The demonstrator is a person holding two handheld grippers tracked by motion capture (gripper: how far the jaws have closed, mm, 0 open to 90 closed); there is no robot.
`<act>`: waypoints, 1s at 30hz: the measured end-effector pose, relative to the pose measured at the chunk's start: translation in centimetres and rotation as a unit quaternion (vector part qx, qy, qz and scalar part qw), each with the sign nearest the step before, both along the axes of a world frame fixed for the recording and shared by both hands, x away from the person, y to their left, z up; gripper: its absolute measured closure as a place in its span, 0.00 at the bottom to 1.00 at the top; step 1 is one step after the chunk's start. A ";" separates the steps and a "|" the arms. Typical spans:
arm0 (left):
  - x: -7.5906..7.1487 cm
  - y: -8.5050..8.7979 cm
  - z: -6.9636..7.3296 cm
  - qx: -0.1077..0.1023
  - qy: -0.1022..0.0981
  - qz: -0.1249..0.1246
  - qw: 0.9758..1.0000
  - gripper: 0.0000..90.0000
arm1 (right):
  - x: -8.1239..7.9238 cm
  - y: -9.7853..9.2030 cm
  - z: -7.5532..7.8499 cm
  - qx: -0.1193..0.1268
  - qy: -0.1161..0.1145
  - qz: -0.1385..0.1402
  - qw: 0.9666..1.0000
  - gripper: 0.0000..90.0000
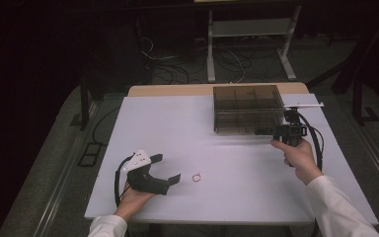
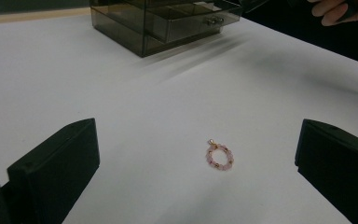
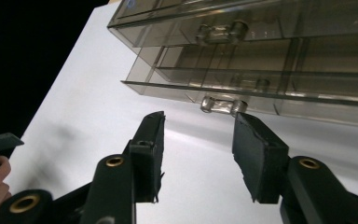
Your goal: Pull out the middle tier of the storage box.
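A smoky see-through drawer box [image 1: 246, 108] stands at the back right of the white table [image 1: 177, 128]. My right gripper [image 1: 262, 131] is at the box's front right corner, held in a hand. In the right gripper view its jaws [image 3: 199, 123] stand apart with nothing between the pads, and a clear drawer handle [image 3: 223, 105] lies just beyond the tips. A small ring of pink beads [image 1: 196, 177] lies near the front middle. My left gripper [image 1: 167, 169] rests just left of it, open wide. The bead ring [image 2: 219, 157] sits on the table ahead of that gripper [image 2: 196, 140], untouched.
The box [image 2: 158, 18] has several drawers with small clear handles, and one drawer front seems to stand out a little. Behind the table, cables [image 1: 177, 64] and a white stand's legs [image 1: 249, 49] lie on the dark floor. The table's front edge runs close to both forearms.
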State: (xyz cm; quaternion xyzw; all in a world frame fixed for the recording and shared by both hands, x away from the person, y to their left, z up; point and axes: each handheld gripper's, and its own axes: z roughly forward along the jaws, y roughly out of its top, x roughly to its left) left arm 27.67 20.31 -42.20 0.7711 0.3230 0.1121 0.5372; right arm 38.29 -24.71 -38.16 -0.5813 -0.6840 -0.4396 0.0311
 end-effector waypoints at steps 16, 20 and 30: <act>0.0 0.2 0.1 0.004 -0.004 0.002 1.000 0.00 | 1.2 1.5 2.1 -0.089 -0.036 0.087 0.992 0.52; 0.0 0.1 0.0 0.008 -0.006 0.002 1.000 0.00 | 1.6 1.7 2.5 -0.109 -0.044 0.121 0.986 0.50; 0.0 0.0 0.0 0.015 -0.008 0.004 1.000 0.00 | 2.4 2.1 3.0 -0.125 -0.056 0.187 0.973 0.46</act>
